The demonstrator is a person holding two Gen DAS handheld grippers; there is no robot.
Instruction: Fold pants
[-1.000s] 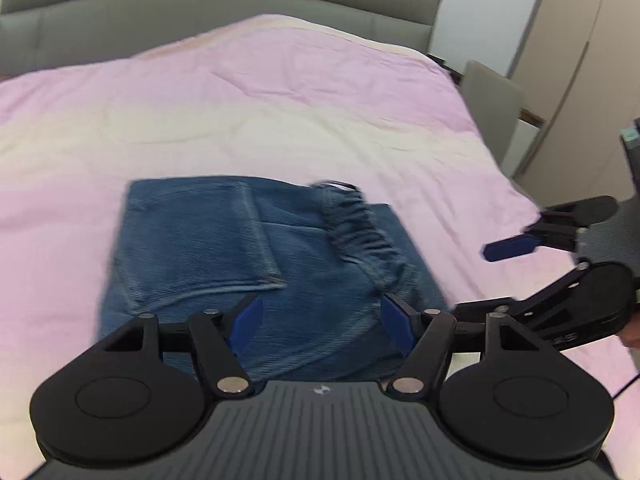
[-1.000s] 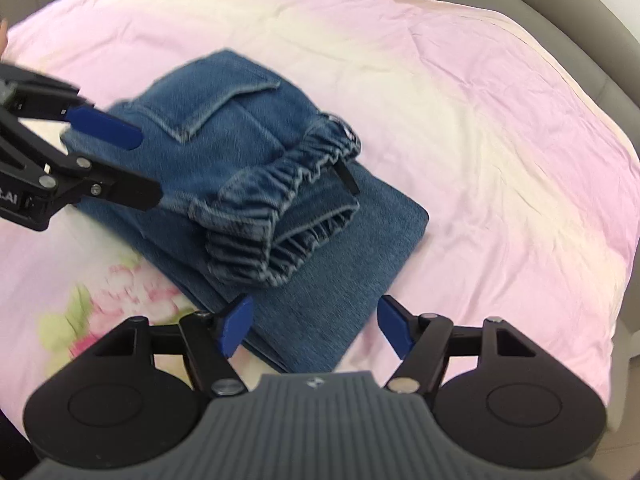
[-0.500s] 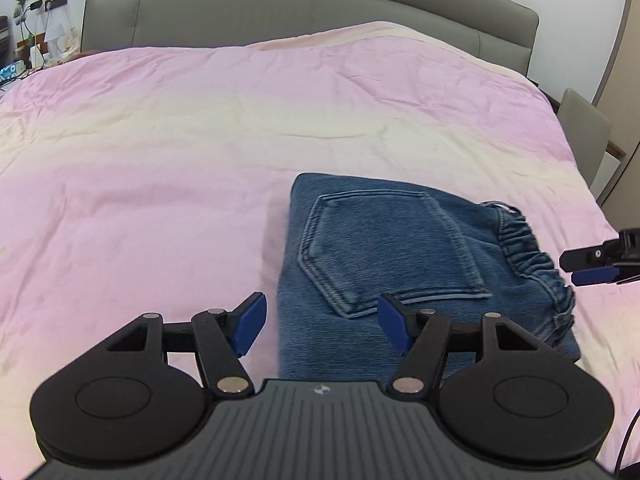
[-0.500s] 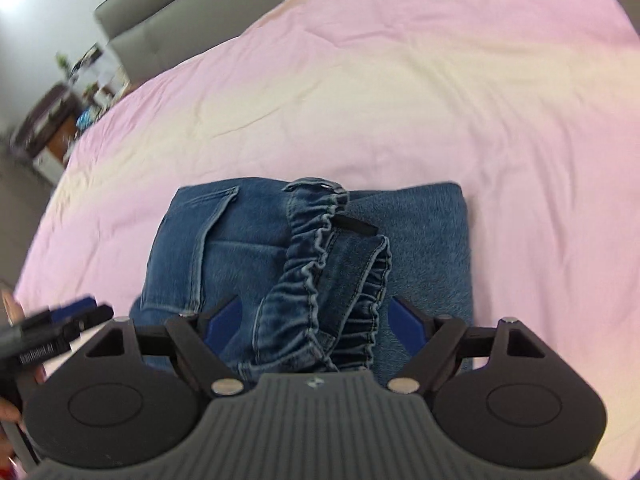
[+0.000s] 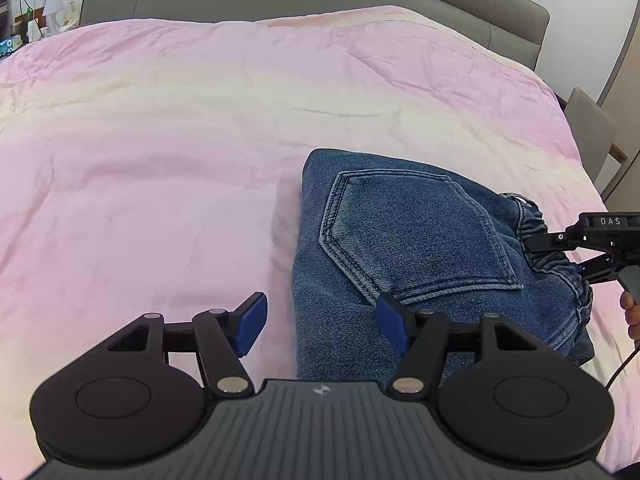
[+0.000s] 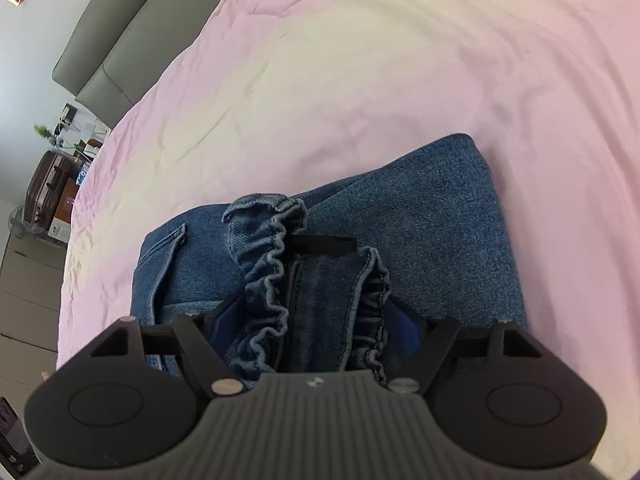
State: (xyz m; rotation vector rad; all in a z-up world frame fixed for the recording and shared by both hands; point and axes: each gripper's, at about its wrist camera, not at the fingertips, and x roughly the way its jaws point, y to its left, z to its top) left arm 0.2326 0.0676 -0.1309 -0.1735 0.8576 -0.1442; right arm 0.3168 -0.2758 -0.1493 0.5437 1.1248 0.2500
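1. Only readable writing I can spot: white letters "DAS" on the black body of the right tongs (image 5: 576, 256), seen from the left wrist view. The pants have a dark tab at the waistband, but nothing legible on it.
2. The folded denim pants (image 5: 400, 240) lie on the pink bed cover (image 5: 160, 160), back pocket facing up, elastic waistband (image 6: 268, 292) bunched at the right end of the stack.
3. Left tongs (image 5: 322, 322) are open, nothing pinched. One blue pad sits over the bed cover, the other over the near edge of the pants.
4. Right tongs (image 6: 314, 326): jaws have just been closing, with the ruffled waistband between the blue pads. Can't tell if the pads are actually pressing on it yet.
5. Versus a second ago: the left tongs slid over, so the pants now sit toward the right of that view instead of the centre. The right tongs rolled and dropped right down onto the waistband.
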